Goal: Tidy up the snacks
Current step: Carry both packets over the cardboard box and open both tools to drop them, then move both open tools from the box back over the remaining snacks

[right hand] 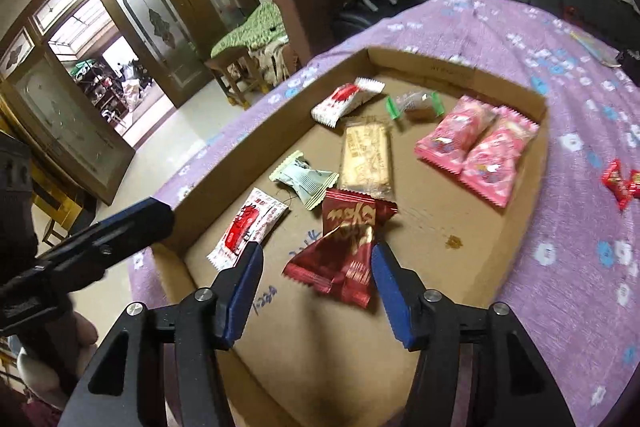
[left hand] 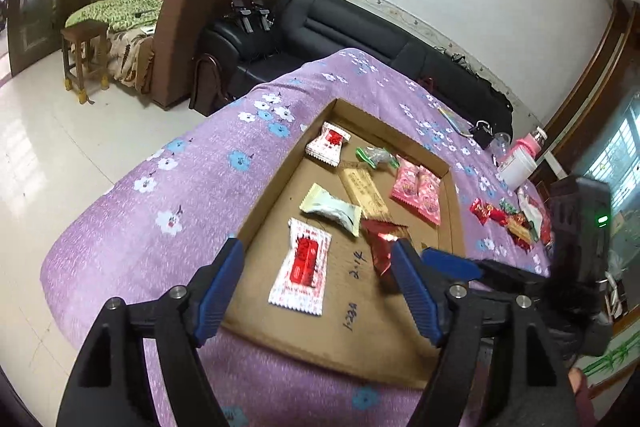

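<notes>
A shallow cardboard tray [left hand: 360,351] [right hand: 520,227] lies on the purple flowered cloth. In it lie white-and-red packets [left hand: 302,263] [right hand: 248,227], a second white-and-red packet [left hand: 327,143], a cream packet [left hand: 332,209], a tan biscuit bar [right hand: 365,155], pink packets [right hand: 476,149] and a green-ended candy [right hand: 416,103]. My left gripper [left hand: 318,259] is open above the tray's near end. My right gripper [right hand: 316,259] is open, with dark red packets [right hand: 344,247] lying between its fingers; it also shows in the left wrist view [left hand: 452,263].
Loose red and mixed candies [left hand: 508,219] lie on the cloth right of the tray, one red candy [right hand: 620,183] in the right wrist view. A white jar and pink bottle [left hand: 520,159] stand at the far edge. A black sofa [left hand: 340,23] and a brown armchair lie beyond.
</notes>
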